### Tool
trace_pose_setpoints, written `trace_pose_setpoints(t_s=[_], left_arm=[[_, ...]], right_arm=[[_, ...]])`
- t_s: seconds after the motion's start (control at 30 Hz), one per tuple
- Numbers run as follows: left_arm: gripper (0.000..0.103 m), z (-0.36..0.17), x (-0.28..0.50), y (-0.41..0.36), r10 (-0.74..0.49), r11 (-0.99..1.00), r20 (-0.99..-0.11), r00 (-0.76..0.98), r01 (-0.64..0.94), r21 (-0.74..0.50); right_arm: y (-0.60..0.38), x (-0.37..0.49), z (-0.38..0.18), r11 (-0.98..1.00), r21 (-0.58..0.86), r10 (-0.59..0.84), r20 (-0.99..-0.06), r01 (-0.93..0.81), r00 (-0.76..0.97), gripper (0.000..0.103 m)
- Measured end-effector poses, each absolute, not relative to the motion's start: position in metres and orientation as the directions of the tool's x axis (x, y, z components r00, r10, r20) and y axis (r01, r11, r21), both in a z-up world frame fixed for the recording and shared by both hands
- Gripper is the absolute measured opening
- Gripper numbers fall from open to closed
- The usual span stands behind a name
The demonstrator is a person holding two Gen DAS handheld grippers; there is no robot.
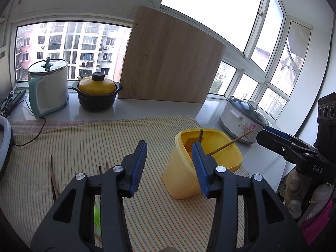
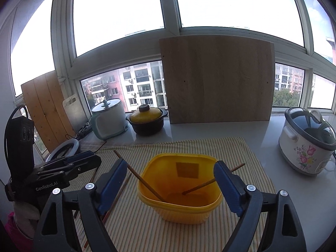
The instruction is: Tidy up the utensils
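Both grippers were empty, jaws spread wide. Left gripper (image 1: 169, 163) hovered over the striped beige cloth (image 1: 84, 142), its blue-padded fingers (image 1: 137, 168) apart with nothing between them. Right gripper (image 2: 170, 185) was just as open, its jaws straddling the yellow plastic tub (image 2: 178, 208) without touching the walls as far as I could tell. That reads as a release pose or a lineup, not a grasp.

Task items: two thin brown wooden chopsticks were in the tub, tips down on the floor, tops leaning out over opposite rims. One chopstick (image 2: 147, 185) leaned toward the left rim, the other chopstick (image 2: 201, 187) toward the right. They crossed loosely because the tub is wide and shallow, so nothing held them upright.

More loose brown chopsticks (image 2: 120, 191) lay flat on the cloth just left of the tub, by the right gripper's left finger; the left wrist view showed a few dark stick ends (image 1: 52, 176) near the left gripper too. My guess is these were the remaining work, and the left gripper was parked near them for that reason.

Risk call: the tub looked light, and a jaw clipping the rim could tip it.

Further back on the white counter (image 2: 262, 142):
- white floral rice cooker (image 2: 304, 149), right
- black clay pot with yellow lid (image 2: 147, 119)
- mint-and-white electric cooker (image 2: 109, 121)
- large wooden board (image 2: 218, 79) leaning on the window, out of the way
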State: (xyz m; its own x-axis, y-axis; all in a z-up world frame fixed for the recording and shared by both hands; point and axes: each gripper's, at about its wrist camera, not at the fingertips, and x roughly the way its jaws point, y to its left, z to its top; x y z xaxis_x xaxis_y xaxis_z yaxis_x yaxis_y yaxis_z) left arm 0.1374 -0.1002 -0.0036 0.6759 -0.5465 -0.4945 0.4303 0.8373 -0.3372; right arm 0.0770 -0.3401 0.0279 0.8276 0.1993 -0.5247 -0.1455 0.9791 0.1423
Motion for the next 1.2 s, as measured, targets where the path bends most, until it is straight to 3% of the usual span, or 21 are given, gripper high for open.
trace_pose_setpoints(t_s=[0.37, 0.63, 1.1, 1.2], left_arm=[[0.045, -0.007, 0.122, -0.018, -0.448, 0.891, -0.508, 0.736, 0.322, -0.320], [0.045, -0.041, 0.124, 0.043, -0.362, 0.921, -0.586, 0.725, 0.184, -0.342], [0.044, -0.112, 0.135, 0.065, -0.341, 0.931, -0.721, 0.604, 0.110, -0.348], [0.035, -0.127, 0.141, 0.065, -0.320, 0.941, -0.756, 0.571, 0.098, -0.324]], right_arm=[[-0.301, 0.064, 0.039, 0.954, 0.151, 0.301, -0.481, -0.260, 0.824, 0.087], [-0.255, 0.076, 0.013, 0.906, 0.204, 0.420, -0.542, -0.371, 0.728, 0.083], [-0.195, 0.130, -0.083, 0.882, 0.314, 0.455, -0.759, -0.350, 0.466, 0.045], [-0.189, 0.143, -0.103, 0.889, 0.331, 0.443, -0.795, -0.316, 0.414, 0.042]])
